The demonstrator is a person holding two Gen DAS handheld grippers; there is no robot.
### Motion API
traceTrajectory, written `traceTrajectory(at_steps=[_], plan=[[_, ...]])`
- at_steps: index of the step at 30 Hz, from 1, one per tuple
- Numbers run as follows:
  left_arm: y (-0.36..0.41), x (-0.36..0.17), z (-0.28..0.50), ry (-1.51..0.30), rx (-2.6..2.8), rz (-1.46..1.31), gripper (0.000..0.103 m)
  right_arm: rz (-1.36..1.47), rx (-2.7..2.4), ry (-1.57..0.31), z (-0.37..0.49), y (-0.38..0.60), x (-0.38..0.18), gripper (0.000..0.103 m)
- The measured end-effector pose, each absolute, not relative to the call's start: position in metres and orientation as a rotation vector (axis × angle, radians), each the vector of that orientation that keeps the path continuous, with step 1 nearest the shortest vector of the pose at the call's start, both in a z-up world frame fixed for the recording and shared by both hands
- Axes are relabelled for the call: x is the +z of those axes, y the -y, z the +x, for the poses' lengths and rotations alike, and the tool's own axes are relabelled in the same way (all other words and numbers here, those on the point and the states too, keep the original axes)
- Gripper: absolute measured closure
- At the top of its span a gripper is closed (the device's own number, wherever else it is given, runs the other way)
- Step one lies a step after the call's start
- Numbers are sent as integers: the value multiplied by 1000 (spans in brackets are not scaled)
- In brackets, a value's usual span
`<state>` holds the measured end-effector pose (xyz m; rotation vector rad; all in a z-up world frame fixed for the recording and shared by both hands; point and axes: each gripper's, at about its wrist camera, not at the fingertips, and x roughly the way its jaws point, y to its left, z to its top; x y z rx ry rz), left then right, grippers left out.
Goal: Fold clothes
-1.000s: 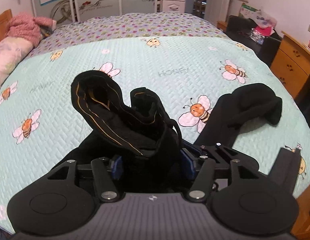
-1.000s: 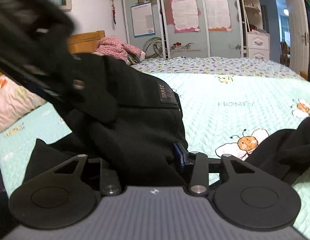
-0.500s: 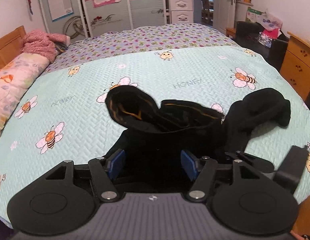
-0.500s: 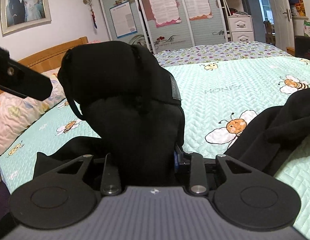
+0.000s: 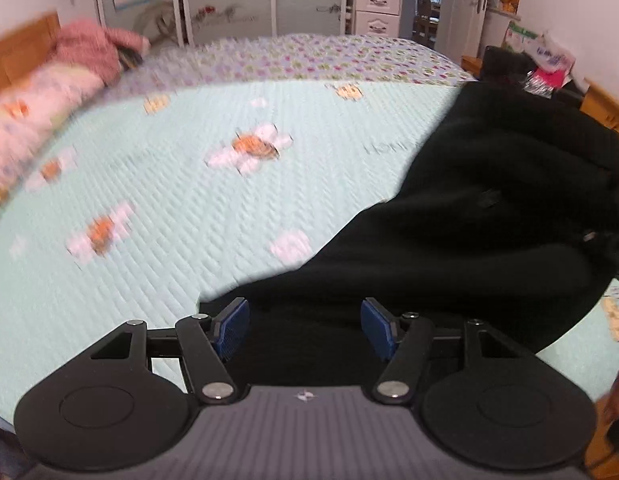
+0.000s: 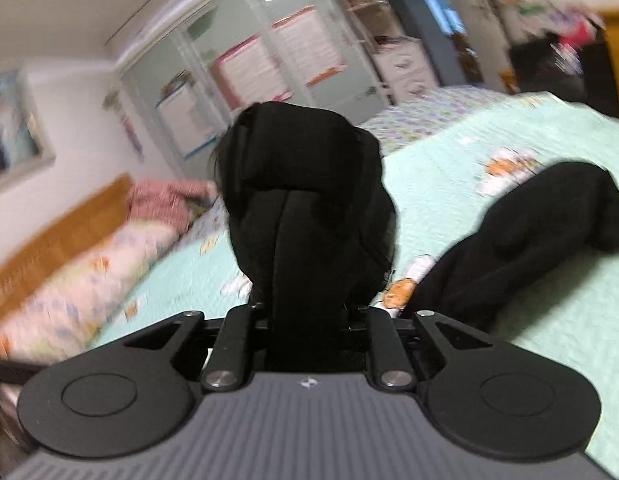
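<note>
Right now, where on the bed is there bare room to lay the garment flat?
Free: mint quilt between the pillows and the black garment. Crowded: the right side, under the garment, and the headboard edge with pink clothes.

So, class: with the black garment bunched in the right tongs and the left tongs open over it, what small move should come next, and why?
Probably close the left tongs on the black garment lying between their pads. The right tongs, which have just been closing, already pinch a raised bunch, so a second grip would let the cloth be spread over the bed.
</note>
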<state>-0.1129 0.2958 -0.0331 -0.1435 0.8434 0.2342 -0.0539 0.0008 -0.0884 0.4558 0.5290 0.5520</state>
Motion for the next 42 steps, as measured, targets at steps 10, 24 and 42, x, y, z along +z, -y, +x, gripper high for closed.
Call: traceTrajectory(at_steps=[10,24,42], plan=[[-246,-67,-132,-892,-101,-81,38,696,503,-631,-49,40,-107,83],[-205,-59,-154,-775,-336,-59,37,1002,879,-528,-6,-37,-4,82],[-214,-85,-78,-752,-172,-319,38,930,1041,-546,-1,-70,66,83]])
